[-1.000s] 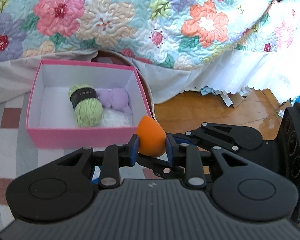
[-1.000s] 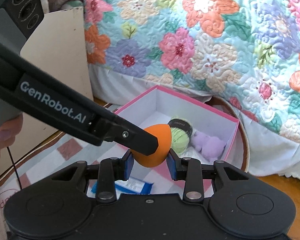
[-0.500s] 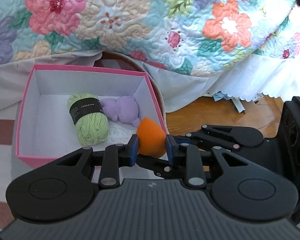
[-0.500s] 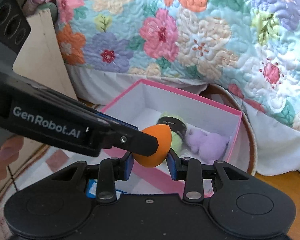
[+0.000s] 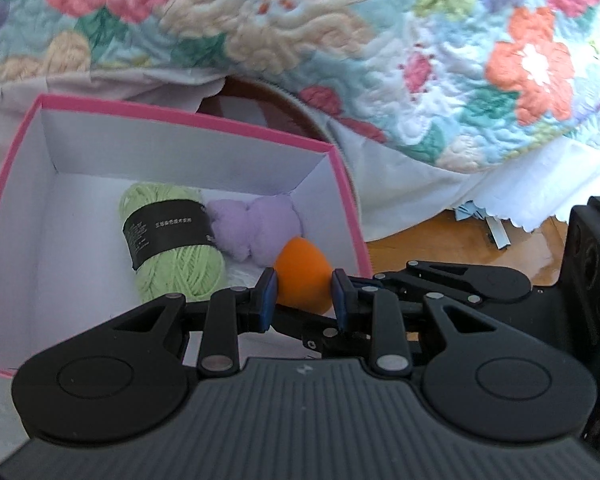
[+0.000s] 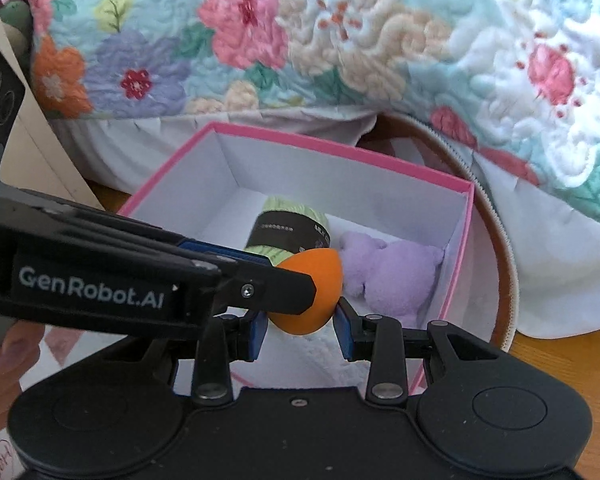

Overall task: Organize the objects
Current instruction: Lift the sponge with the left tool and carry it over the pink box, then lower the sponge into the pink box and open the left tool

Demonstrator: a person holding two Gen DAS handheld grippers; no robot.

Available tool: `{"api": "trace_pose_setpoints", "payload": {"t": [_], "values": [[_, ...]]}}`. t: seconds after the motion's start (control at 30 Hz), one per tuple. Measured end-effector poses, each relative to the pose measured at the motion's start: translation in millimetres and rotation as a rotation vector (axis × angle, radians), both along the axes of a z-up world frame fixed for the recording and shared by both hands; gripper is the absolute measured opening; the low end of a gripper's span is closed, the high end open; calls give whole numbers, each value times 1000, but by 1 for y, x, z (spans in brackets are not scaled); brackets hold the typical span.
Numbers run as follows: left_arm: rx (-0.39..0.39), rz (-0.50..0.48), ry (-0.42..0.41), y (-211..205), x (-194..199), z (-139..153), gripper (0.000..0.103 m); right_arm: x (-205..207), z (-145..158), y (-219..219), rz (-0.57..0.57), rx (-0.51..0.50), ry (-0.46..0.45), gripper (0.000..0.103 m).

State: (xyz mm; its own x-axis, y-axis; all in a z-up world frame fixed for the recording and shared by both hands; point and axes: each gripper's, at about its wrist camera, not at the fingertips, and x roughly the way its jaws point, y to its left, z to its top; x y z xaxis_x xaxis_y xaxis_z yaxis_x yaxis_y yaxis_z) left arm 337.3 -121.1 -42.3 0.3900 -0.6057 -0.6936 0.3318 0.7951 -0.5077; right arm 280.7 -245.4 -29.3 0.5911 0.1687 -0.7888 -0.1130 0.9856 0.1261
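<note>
Orange, egg-shaped sponge [image 5: 302, 276] sat pinched in the left tongs [image 5: 303, 294] over the pink box [image 5: 188, 118], beside yarn [image 5: 168, 244]. Right tongs [image 6: 300, 326] flanked it, contact unclear. It looked light and squashy; a gentle grip across its wide middle seemed best.

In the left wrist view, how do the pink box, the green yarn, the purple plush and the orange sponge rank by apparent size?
1. pink box, clearly largest.
2. green yarn.
3. purple plush, near the yarn in size.
4. orange sponge, smallest, though it is nearest the camera and partly hidden by the fingers.
</note>
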Motion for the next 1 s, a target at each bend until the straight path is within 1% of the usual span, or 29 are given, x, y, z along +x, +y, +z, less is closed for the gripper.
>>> {"api": "trace_pose_setpoints", "payload": {"t": [0.1,0.23,0.3,0.5,0.57,0.6,0.63,0.67,0.73,0.77,0.9,0.97,1.0], "values": [[-2,14,9,0,6,-9,27,7,-7,5,11,-40,11,40],[-23,47,4,1,14,-16,27,14,-12,9,38,-95,-23,41],[-31,58,13,1,18,-20,27,16,-14,7,37,-96,-27,41],[-39,67,30,-1,24,-29,27,25,-19,2,11,-82,11,41],[-39,73,28,-2,25,-29,27,26,-20,4,24,-107,2,41],[-48,83,31,-2,26,-30,27,26,-21,6,33,-136,-9,42],[-67,97,38,-2,26,-31,29,28,-22,6,36,-143,-16,42],[-65,106,39,-4,27,-31,29,30,-23,4,31,-133,-11,42],[-21,111,26,-10,28,-33,29,35,-24,-2,-1,-93,4,42],[-19,114,22,-11,28,-34,29,37,-24,-3,-11,-87,3,42],[-57,135,56,-7,34,-40,30,38,-27,-2,-7,-125,-12,43],[-47,141,50,-6,34,-39,31,36,-27,-4,-6,-113,-8,45],[-37,143,42,-6,32,-38,32,35,-26,-5,-8,-109,-12,51]]}}
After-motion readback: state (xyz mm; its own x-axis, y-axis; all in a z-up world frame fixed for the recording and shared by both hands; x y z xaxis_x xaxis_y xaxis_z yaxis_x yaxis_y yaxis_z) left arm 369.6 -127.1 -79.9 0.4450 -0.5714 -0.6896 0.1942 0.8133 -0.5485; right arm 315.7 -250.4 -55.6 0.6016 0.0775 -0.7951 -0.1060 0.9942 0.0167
